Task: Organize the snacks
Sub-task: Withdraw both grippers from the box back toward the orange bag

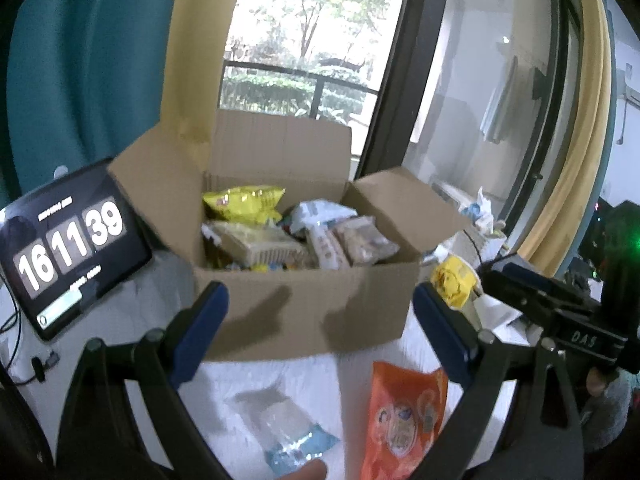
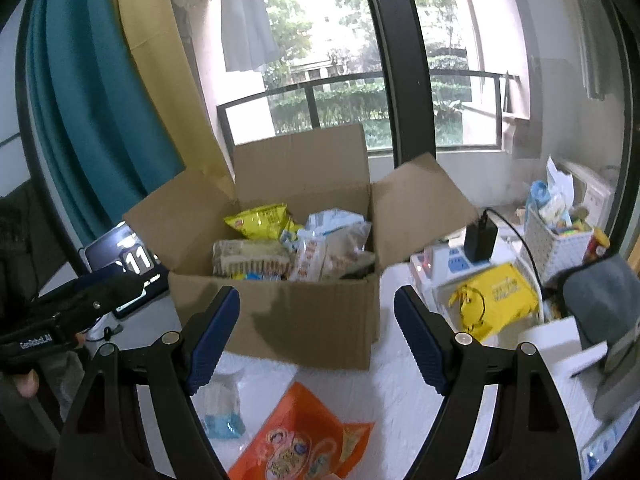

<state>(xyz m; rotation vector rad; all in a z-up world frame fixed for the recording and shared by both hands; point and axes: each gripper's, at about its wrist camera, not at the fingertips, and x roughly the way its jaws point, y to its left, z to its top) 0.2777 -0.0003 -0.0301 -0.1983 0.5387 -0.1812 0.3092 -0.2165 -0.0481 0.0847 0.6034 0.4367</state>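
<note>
An open cardboard box stands on the white table, filled with several snack packs, among them a yellow chip bag. An orange snack bag and a clear packet with blue trim lie on the table in front of the box. My left gripper is open and empty, above the table before the box. My right gripper is open and empty, also before the box. A yellow pack lies right of the box.
A tablet showing a clock leans left of the box. A white basket of items, a power strip with a black adapter and white boxes crowd the right side. Window and curtains stand behind.
</note>
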